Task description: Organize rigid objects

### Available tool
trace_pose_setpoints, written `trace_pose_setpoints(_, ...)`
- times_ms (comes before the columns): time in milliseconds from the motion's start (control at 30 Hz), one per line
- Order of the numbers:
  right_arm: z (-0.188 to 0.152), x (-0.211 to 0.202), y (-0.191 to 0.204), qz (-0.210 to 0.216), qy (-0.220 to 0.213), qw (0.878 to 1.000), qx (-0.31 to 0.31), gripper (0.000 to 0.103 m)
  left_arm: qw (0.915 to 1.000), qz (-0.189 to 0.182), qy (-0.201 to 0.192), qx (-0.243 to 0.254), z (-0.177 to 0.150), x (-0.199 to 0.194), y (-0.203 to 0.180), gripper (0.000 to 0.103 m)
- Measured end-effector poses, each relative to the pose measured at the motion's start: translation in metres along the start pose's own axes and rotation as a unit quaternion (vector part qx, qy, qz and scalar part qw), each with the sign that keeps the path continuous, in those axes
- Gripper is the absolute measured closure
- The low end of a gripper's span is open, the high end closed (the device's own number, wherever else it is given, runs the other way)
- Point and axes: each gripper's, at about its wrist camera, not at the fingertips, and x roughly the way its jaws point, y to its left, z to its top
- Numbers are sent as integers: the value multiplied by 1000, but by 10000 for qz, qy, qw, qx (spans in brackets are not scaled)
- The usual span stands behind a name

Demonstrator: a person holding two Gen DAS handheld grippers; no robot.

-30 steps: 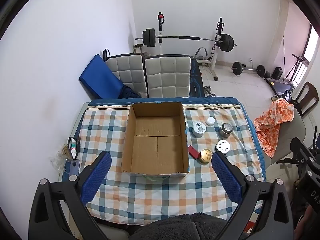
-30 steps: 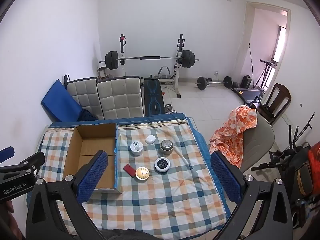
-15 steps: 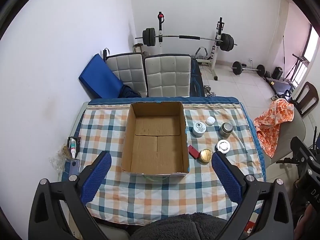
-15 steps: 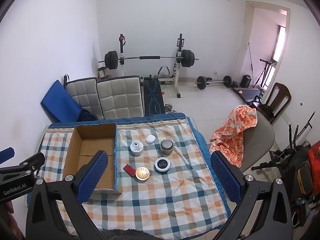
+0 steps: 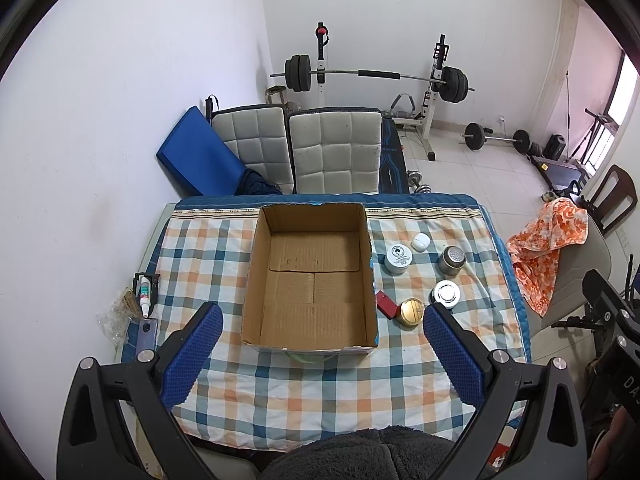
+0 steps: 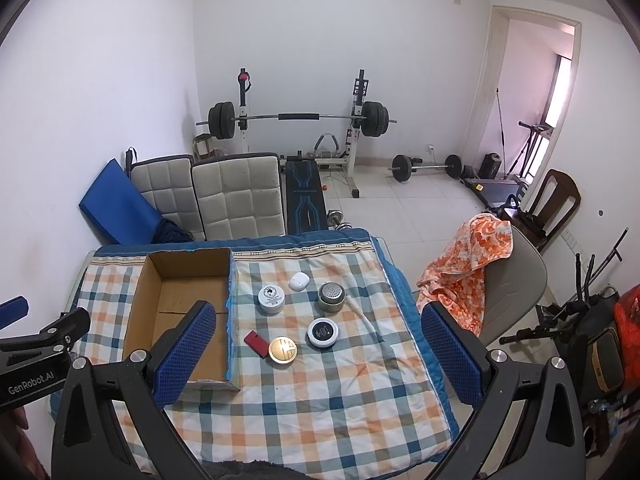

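Left wrist view: the left gripper hangs above the near edge of the checked cloth, its blue pads spread wide with nothing between them. Just past it sits the box, open at the top and bare inside, its long axis running away from the camera.

To the right of the box lie the small items. Nearest are the red case, touching or nearly touching the box wall with its long axis running near-to-far at a slight slant, the gold tin just beside it, and the white puck. Farther back stand the white jar, the metal cup upright, and the white pod farthest.

Right wrist view: the right gripper is likewise wide open and holds nothing, hovering over the cloth in front of the same items. Two padded chairs stand behind the table, and a barbell rack by the far wall.
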Motion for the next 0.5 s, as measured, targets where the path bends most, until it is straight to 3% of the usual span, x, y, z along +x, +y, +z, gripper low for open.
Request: trace_pose_setpoints(500, 0, 1, 2, 1, -22, 10000, 22, 0, 10000, -15, 26, -9, 2, 2, 3, 0)
